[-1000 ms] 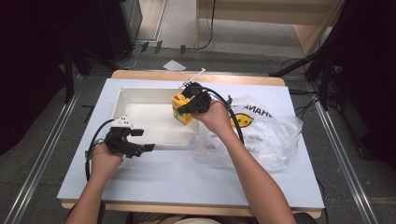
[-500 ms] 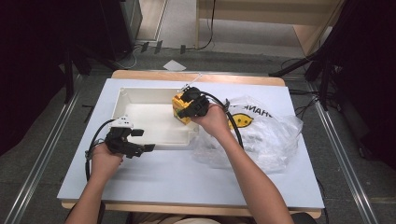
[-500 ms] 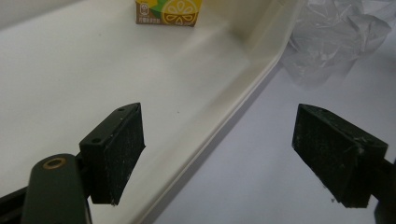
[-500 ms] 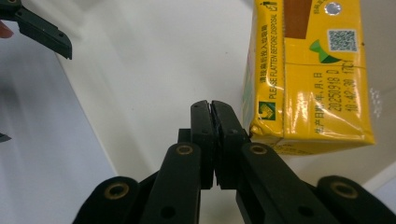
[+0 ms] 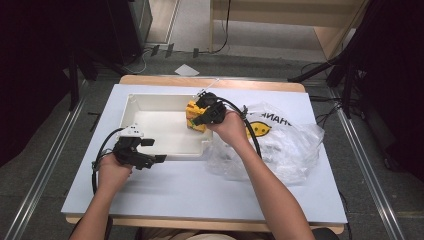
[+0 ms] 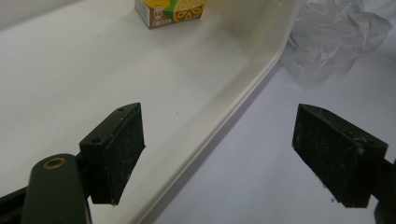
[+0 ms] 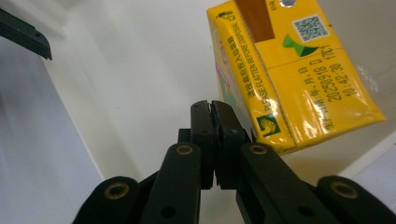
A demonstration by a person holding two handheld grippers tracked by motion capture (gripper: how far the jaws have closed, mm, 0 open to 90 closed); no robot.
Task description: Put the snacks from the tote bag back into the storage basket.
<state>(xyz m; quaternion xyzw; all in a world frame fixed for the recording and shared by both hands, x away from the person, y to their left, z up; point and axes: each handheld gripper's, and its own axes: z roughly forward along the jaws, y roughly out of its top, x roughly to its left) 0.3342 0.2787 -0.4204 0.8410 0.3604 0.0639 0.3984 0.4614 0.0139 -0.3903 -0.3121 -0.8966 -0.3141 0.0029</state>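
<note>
Right tongs [image 7: 212, 109] closed beside yellow carton [image 7: 289, 70], white tray [image 5: 150, 125]

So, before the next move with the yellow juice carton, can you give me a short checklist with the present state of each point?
1. Yellow cardboard juice carton is inside the white plastic tray: ok, it sits at the tray's right end.
2. Right gripper holds the carton: not ok, its jaws are shut on nothing, beside the carton.
3. Carton stands flat on the tray floor: cannot tell.
4. Left gripper is open and free: ok, it sits over the tray's near rim.
5. Clear crumpled plastic bag is out of the tray: ok, it lies on the table to the right.
</note>
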